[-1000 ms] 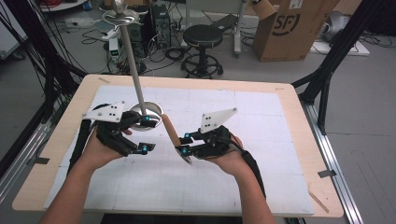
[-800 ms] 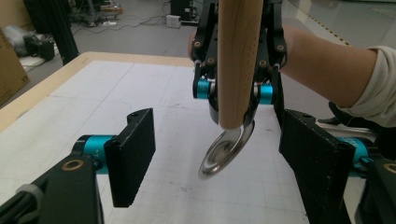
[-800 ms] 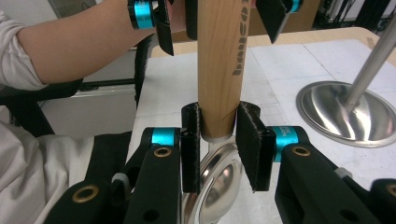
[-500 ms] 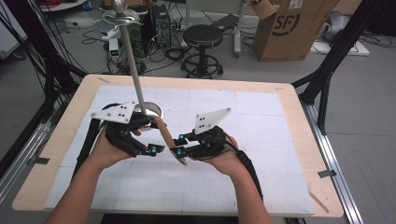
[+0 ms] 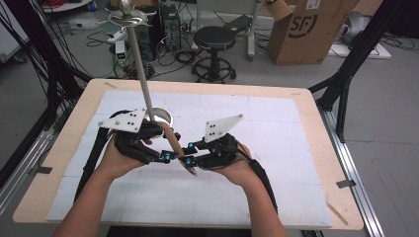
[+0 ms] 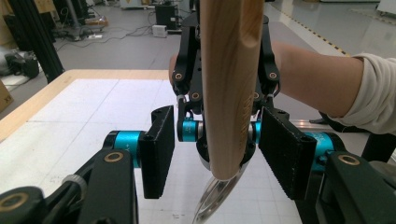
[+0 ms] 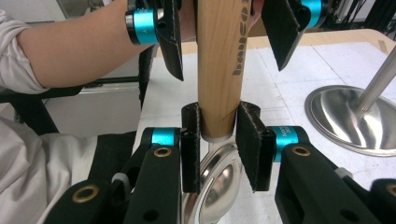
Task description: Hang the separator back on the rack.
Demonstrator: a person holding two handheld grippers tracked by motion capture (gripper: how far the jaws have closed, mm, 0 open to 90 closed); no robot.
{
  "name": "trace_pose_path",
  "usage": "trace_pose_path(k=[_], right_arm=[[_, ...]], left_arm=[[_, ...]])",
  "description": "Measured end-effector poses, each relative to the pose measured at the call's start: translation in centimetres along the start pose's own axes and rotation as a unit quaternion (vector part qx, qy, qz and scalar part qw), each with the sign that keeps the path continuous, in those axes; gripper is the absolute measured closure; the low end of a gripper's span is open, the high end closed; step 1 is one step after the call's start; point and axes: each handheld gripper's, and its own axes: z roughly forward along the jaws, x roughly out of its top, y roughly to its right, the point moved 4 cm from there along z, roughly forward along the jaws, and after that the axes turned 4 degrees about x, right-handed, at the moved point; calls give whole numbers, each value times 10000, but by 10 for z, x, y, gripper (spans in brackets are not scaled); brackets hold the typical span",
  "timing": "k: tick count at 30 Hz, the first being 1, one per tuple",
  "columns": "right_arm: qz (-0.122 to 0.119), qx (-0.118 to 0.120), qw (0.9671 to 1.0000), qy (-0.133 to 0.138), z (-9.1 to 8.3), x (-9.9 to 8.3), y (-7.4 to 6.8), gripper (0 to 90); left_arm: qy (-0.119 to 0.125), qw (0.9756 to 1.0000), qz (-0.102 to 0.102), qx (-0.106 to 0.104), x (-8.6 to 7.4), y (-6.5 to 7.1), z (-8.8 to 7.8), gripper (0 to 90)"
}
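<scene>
On the left we see the left claw (image 5: 165, 157) with its jaws apart and just now closing, the wooden handle (image 6: 229, 88) of the spoon standing between them without a pad touching it. To its right the right claw (image 5: 189, 159) is clamped on that handle's lower end, the metal bowl (image 7: 215, 184) hanging just below its pads over the tabletop (image 5: 276, 133). Beyond the left claw stands a steel stand (image 5: 159, 116).

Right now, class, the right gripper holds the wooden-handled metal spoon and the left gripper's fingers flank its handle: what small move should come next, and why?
Probably close the left gripper fully onto the wooden-handled metal spoon. Its fingers have just been closing, yet gaps remain on both sides of the handle, while the right gripper clamps the handle near the bowl. A second grip would allow a handover.
</scene>
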Motion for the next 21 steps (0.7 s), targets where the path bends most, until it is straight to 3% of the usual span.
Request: trace_pose_path(k=[9,13,21], right_arm=[[0,20,10000,-3,4,1,0,714],[4,8,10000,27,4,1,1,714],[107,0,9999,34,6,1,2,712]], left_arm=[[168,9998,-66,-116,2,0,-1,584],[147,9997,-70,-166,1,0,-2,685],[40,9995,-242,-185,0,-1,-4,706]])
